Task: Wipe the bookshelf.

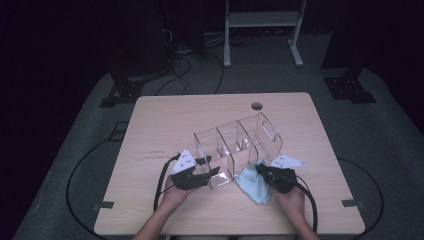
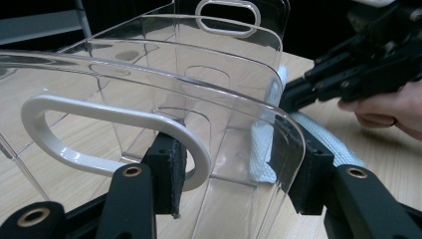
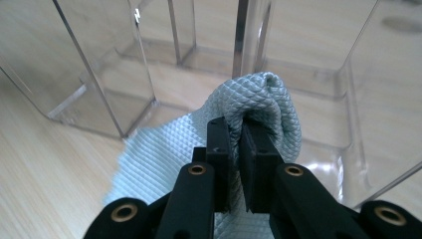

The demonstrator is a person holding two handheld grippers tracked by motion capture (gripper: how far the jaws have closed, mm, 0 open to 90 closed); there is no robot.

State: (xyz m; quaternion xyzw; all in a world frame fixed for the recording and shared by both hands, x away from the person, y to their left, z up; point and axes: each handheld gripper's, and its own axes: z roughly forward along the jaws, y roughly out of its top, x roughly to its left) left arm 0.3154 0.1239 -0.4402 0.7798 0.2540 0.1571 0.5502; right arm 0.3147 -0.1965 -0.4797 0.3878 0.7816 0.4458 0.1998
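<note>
**Clear organizer braced at one end, cloth pressed to its side wall**

Clear acrylic makes up the divided organizer (image 1: 235, 147), which in the high view sits near the middle of the wooden table (image 1: 150, 125), a little toward the near edge. Its long axis runs diagonally, from the near-left end by the left gripper (image 1: 207, 172) up to the far-right end with the oval handle cutout. The right gripper (image 1: 261, 171) meets the near long side of the organizer, with a light blue cloth (image 1: 254, 184) spread on the table beneath and beside it. The left gripper is the closer one to the organizer's end wall; the right is closer to its long wall.

From the left gripper view, the jaws straddle the organizer's (image 2: 149, 99) end wall, one pad inside beside the white-rimmed handle opening (image 2: 114, 137) and one outside at the curved corner. They stand moderately apart and appear to touch the wall, so this gripper probably steadies it. The right gripper (image 2: 298, 97) and the cloth (image 2: 318, 137) lie beyond, to the right.

From the right gripper view, the jaws are nearly closed on a bunched fold of the quilted cloth (image 3: 259, 104), which pushes straight ahead against the organizer's (image 3: 308, 89) clear side wall. Any wiping stroke would likely run along that wall, parallel to the long axis.
</note>
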